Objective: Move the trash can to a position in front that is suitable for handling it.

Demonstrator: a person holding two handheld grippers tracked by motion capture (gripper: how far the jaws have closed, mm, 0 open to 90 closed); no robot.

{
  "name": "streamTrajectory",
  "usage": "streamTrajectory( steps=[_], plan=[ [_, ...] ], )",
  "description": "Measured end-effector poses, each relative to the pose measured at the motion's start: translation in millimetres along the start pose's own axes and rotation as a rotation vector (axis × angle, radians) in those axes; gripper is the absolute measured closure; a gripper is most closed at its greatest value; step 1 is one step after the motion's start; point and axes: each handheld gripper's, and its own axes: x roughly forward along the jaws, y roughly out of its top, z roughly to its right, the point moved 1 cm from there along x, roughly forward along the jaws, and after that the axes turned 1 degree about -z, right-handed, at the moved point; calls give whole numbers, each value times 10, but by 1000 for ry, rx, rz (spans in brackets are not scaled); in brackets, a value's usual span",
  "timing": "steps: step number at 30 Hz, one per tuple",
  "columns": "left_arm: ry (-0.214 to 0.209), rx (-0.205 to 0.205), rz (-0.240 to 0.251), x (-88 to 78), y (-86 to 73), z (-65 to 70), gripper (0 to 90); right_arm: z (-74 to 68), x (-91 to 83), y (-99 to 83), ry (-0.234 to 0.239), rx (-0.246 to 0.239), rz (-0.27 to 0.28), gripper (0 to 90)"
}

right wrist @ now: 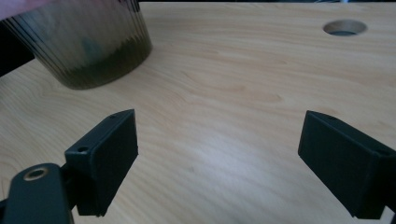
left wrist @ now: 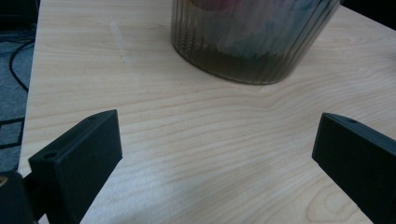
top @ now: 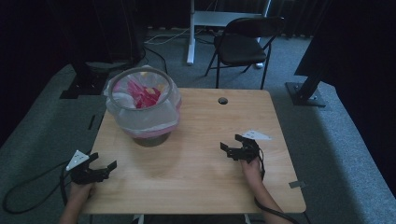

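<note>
A small round bin lined with a clear plastic bag stands at the back left of the wooden table; pink and pale scraps lie inside it. Its ribbed dark base rises ahead of my left gripper, whose jaws stand wide apart over bare wood. In the high view the left gripper sits at the table's front left corner, held by a hand. My right gripper rests on the right half of the table, open and holding nothing. The bin's base lies to the upper left of the right gripper.
A round cable hole is cut near the table's far edge. A black folding chair and a white desk leg stand beyond the table. Dark stand bases sit on the grey carpet at both sides. Cables trail on the floor at left.
</note>
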Motion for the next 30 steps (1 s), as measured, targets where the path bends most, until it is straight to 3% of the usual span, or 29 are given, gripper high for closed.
streamTrajectory(
  steps=[11, 17, 27, 30],
  plan=[
    [15, 10, 2, 145, 138, -18, 15, -127, 360, 312, 17, -16, 26, 113],
    [30, -6, 22, 277, 274, -81, 15, -202, 640, 496, 42, -6, 26, 113],
    [40, -6, 24, 384, 429, -142, 15, -254, 886, 717, 24, 1, 27, 113],
    [57, -26, 54, 378, 550, -228, 15, -262, 957, 834, 11, -17, 20, 113]
  ],
)
